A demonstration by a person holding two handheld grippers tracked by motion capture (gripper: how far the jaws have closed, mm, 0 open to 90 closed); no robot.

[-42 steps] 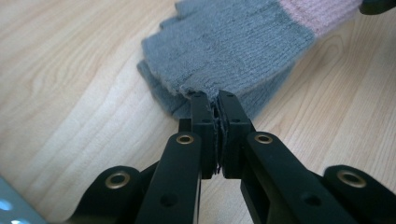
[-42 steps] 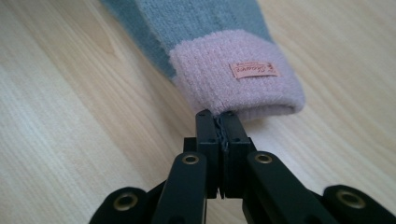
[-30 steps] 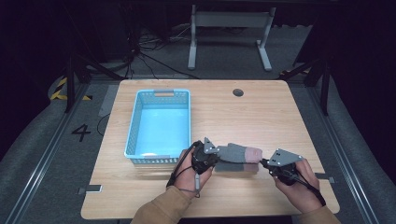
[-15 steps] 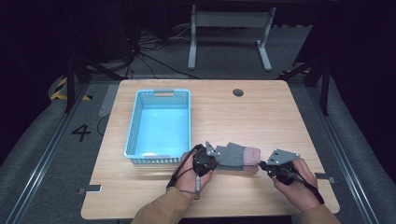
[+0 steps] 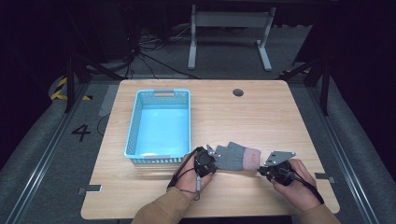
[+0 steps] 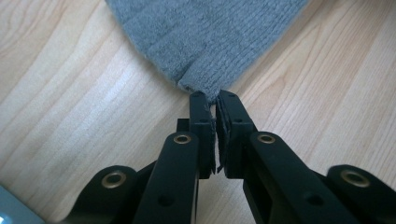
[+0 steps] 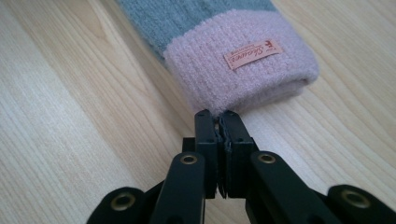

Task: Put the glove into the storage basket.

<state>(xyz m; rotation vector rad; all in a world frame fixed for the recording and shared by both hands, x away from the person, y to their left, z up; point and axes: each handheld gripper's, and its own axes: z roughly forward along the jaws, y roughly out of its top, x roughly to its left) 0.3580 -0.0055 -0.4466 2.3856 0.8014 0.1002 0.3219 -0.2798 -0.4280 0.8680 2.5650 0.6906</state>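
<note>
Grey knitted glove with a pink ribbed cuff (image 5: 237,157) lies flat on the pale wooden counter (image 5: 261,116), near its front edge and just to the right of the light-blue plastic basket (image 5: 159,122), which it does not touch. Both hands are already on it. The left tongs (image 6: 212,97) are closed down narrow on the grey fingertip end, a pinch of knit caught between the black jaws. The right tongs (image 7: 218,114) are likewise nearly closed on the lower edge of the pink cuff, just below its small orange label (image 7: 252,53), gripping the fabric.

As a judgement, the gripping stage looks complete: each end of the glove is secured. The glove itself rests on the counter, not raised. What is left, if the basket is the goal, is to lift it, carry it over the rim and let go; the basket looks empty so far.
</note>
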